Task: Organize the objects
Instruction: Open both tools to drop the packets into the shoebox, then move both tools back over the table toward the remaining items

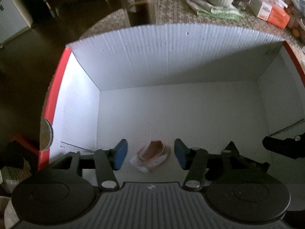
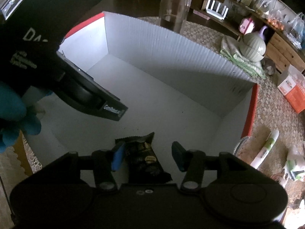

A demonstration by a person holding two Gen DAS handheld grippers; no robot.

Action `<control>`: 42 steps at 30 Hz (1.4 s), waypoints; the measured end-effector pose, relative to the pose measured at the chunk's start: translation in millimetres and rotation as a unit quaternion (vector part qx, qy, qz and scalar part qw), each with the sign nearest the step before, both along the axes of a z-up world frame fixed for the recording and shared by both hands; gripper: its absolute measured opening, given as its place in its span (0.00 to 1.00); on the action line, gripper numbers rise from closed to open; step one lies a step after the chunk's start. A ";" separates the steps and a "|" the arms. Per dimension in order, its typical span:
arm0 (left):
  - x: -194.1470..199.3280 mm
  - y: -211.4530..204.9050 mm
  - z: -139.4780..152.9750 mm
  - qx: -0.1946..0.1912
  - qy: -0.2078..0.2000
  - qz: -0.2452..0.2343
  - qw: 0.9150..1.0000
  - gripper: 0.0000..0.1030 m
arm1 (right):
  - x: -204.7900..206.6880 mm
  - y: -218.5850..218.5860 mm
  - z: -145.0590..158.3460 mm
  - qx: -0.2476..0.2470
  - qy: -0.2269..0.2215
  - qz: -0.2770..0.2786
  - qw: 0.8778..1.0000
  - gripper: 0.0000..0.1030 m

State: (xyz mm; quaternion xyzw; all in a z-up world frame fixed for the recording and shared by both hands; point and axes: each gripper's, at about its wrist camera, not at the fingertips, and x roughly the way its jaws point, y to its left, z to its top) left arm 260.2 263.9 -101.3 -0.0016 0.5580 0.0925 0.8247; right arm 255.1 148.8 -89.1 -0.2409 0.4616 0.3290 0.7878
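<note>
Both grippers point down into a white corrugated box [image 1: 171,36] with red outer sides. In the left wrist view a small pink and white wrapped packet [image 1: 152,157] lies on the box floor between the blue pads of my left gripper [image 1: 150,145], which is open and clear of it. In the right wrist view a dark snack bar wrapper with gold print [image 2: 145,159] lies on the floor between the pads of my right gripper [image 2: 147,146]. Its left pad overlaps the wrapper's edge and its right pad stands apart. The left gripper's black body [image 2: 76,87] and a blue-gloved hand [image 2: 13,112] show at the left.
The box [image 2: 171,38] sits on a woven mat. Behind it stand a tall glass jar [image 2: 175,3] and a grey-green ribbed pot [image 2: 254,44] on a folded cloth. An orange and white carton [image 2: 293,93] and a white and green tube [image 2: 266,148] lie to its right.
</note>
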 end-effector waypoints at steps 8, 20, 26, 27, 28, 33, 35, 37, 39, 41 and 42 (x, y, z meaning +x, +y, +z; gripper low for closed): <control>-14.5 -6.2 21.6 0.015 -0.059 0.009 0.998 0.58 | -8.8 -23.9 28.6 0.043 -0.028 -0.003 0.999 0.65; -46.7 -42.2 72.8 0.046 -0.164 -0.004 0.985 0.58 | -35.2 -74.4 63.4 0.102 -0.056 -0.008 0.993 0.66; -71.3 -66.1 90.5 0.046 -0.191 -0.015 0.980 0.58 | -51.6 -105.2 75.3 0.125 -0.056 -0.018 0.990 0.66; -77.7 -69.2 92.9 0.044 -0.194 -0.018 0.980 0.58 | -54.8 -110.8 77.0 0.128 -0.056 -0.019 0.990 0.67; -82.5 -74.2 95.1 0.043 -0.197 -0.021 0.979 0.58 | -58.9 -117.0 79.0 0.131 -0.058 -0.020 0.989 0.68; -107.3 -104.5 105.6 0.031 -0.218 -0.038 0.975 0.68 | -75.7 -152.0 84.6 0.153 -0.058 -0.037 0.986 0.71; -116.6 -118.0 108.0 0.023 -0.225 -0.049 0.973 0.69 | -82.1 -168.6 84.6 0.160 -0.056 -0.046 0.984 0.72; -125.2 -133.9 110.1 0.024 -0.231 -0.059 0.971 0.72 | -87.9 -187.7 83.5 0.166 -0.056 -0.057 0.983 0.74; -132.9 -148.0 111.2 0.019 -0.238 -0.068 0.969 0.77 | -93.7 -207.5 84.1 0.169 -0.059 -0.069 0.981 0.76; -138.7 -161.2 111.1 0.012 -0.243 -0.073 0.967 0.77 | -100.3 -225.0 84.9 0.170 -0.072 -0.080 0.979 0.81; -141.6 -168.0 111.1 0.008 -0.245 -0.077 0.966 0.78 | -104.1 -236.1 85.0 0.170 -0.078 -0.086 0.979 0.82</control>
